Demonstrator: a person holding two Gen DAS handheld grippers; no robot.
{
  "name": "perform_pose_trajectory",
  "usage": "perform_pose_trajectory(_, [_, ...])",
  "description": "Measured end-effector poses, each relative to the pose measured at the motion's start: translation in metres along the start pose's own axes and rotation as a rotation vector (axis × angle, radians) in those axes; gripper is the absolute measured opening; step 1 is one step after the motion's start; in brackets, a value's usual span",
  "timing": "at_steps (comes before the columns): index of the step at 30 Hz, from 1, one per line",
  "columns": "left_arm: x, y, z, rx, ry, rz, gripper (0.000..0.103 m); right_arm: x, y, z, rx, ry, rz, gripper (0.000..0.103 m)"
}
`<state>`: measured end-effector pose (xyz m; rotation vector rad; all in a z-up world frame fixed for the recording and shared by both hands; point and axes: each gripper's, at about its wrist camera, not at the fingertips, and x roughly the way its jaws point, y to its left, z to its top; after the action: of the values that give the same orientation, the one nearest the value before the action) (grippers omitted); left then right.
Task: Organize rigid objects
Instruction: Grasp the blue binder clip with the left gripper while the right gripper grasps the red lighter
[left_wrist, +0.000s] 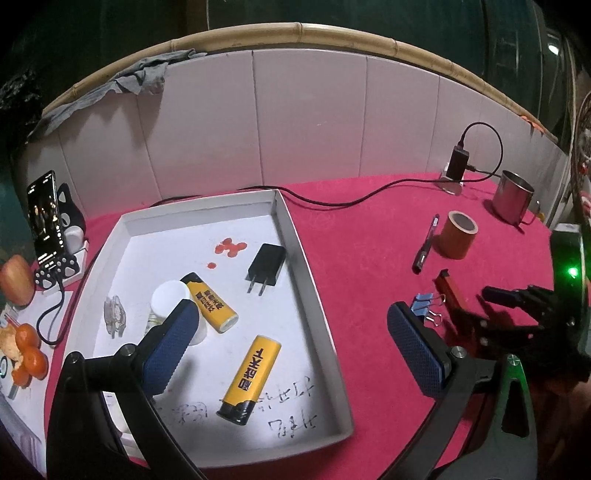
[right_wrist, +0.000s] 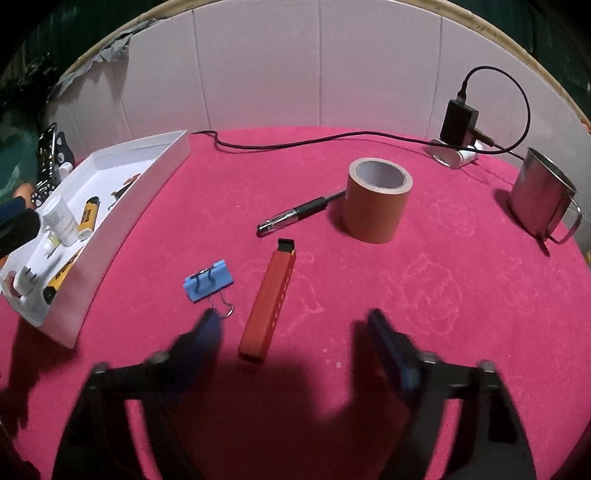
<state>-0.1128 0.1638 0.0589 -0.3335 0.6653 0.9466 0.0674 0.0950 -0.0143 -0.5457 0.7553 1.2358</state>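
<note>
A white tray (left_wrist: 317, 291) on the red cloth holds two yellow-and-black tubes (left_wrist: 249, 378), a black plug adapter (left_wrist: 266, 267), a white bottle (left_wrist: 173, 299) and a small clear item (left_wrist: 116, 315). My left gripper (left_wrist: 291, 343) is open and empty above the tray's right part. My right gripper (right_wrist: 295, 343) is open and empty just behind a red stick-shaped box (right_wrist: 269, 302). A blue binder clip (right_wrist: 207, 280), a pen (right_wrist: 295, 216) and a brown tape roll (right_wrist: 376, 201) lie beyond it. The tray also shows at the left of the right wrist view (right_wrist: 129, 210).
A steel mug (right_wrist: 541, 199) stands at the far right. A black charger on a white base (right_wrist: 458, 122) with a cable runs along the back. A phone on a stand (left_wrist: 46, 216), an apple (left_wrist: 16, 280) and tangerines (left_wrist: 29, 354) sit left of the tray. White panels wall the back.
</note>
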Motion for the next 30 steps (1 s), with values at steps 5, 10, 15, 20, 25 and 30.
perform_pose_trajectory(5, [0.003, -0.009, -0.001, 0.032, 0.014, -0.008, 0.103, 0.009, 0.003, 0.010, -0.016, 0.013, 0.006, 0.039])
perform_pose_trajectory(10, [0.010, -0.024, -0.003, 0.071, 0.048, -0.044, 0.103, 0.008, -0.006, 0.009, -0.005, 0.012, 0.028, 0.010])
perform_pose_trajectory(15, [0.018, -0.045, 0.000, 0.098, 0.079, -0.138, 0.103, -0.008, -0.045, -0.004, 0.087, 0.004, 0.027, 0.010])
perform_pose_trajectory(20, [0.036, -0.084, 0.008, 0.176, 0.097, -0.236, 0.103, -0.016, -0.070, -0.012, 0.187, -0.012, 0.069, 0.010])
perform_pose_trajectory(25, [0.070, -0.113, -0.002, 0.221, 0.174, -0.272, 0.089, -0.016, -0.069, -0.011, 0.197, -0.015, 0.073, 0.010])
perform_pose_trajectory(30, [0.090, -0.116, -0.012, 0.216, 0.203, -0.262, 0.076, -0.018, -0.075, -0.011, 0.221, -0.018, 0.101, 0.010])
